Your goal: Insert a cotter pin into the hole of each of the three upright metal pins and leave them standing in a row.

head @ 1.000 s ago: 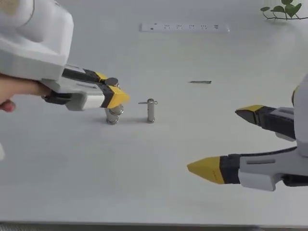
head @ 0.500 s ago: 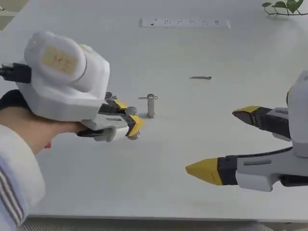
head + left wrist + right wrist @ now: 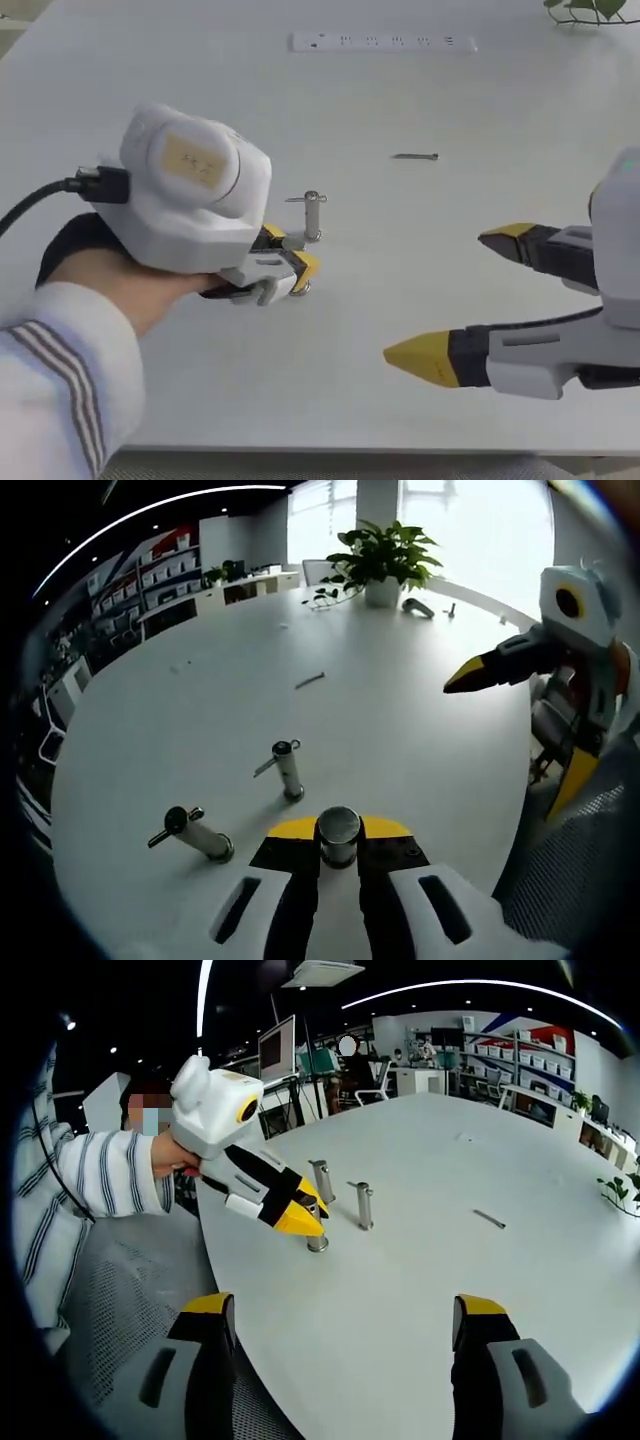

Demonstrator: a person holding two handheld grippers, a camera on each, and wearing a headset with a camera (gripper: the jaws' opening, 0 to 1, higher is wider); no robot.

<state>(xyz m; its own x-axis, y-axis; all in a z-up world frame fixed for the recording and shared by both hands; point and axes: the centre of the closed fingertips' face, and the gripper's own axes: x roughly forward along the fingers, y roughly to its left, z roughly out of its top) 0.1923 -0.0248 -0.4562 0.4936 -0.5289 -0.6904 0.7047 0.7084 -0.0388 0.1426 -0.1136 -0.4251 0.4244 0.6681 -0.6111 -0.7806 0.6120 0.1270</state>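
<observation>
Steel pin is pinched in our left tongs, and the loose cotter lies flat ahead-right of our spread right tongs, nearer those.

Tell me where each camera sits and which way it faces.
Head view: on the headset, looking forward and down at the table; a sleeve, the left gripper and the right gripper show.
Left gripper view: on the left gripper, looking along its jaws, shut on a pin, across the table toward a plant; the right gripper shows at the right.
Right gripper view: on the right gripper, looking between its open jaws at the left gripper and the sleeve.
Shared: both gripper views show the loose cotter pin.
</observation>
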